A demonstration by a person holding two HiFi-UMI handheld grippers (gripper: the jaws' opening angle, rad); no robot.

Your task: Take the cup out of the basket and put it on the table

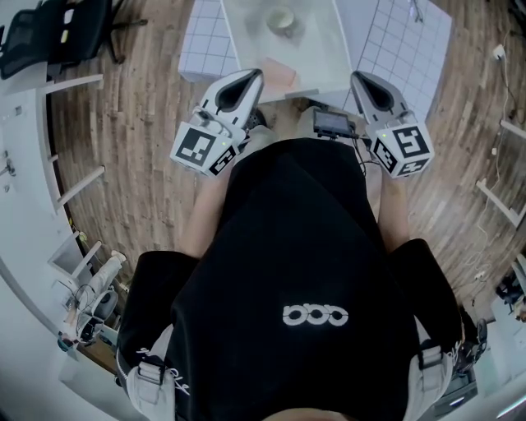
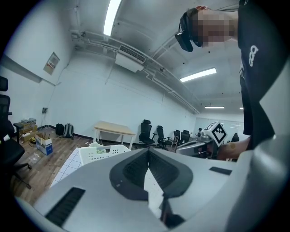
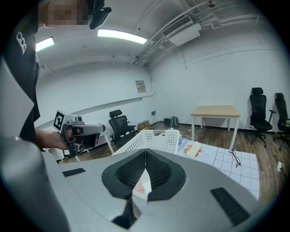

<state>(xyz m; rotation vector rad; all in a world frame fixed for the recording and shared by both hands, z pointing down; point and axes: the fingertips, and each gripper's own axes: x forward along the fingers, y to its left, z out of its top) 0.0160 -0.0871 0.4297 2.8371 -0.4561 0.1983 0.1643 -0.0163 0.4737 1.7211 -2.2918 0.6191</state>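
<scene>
**Fig. — Reach toward the basket, both grippers empty**

The cup [image 1: 280, 20] sits inside the white basket [image 1: 341, 57], toward its far end. The left gripper [image 1: 249, 80] and right gripper [image 1: 367, 82] hang at the basket's near edge, one by each near corner, jaws pressed together with nothing between them. To do this well, one gripper should open before it crosses the basket's rim, close on the cup's wall, then lift straight clear. The table [image 1: 399, 37] is probably the checked surface beside the basket; the steep view leaves that unsure.
</scene>
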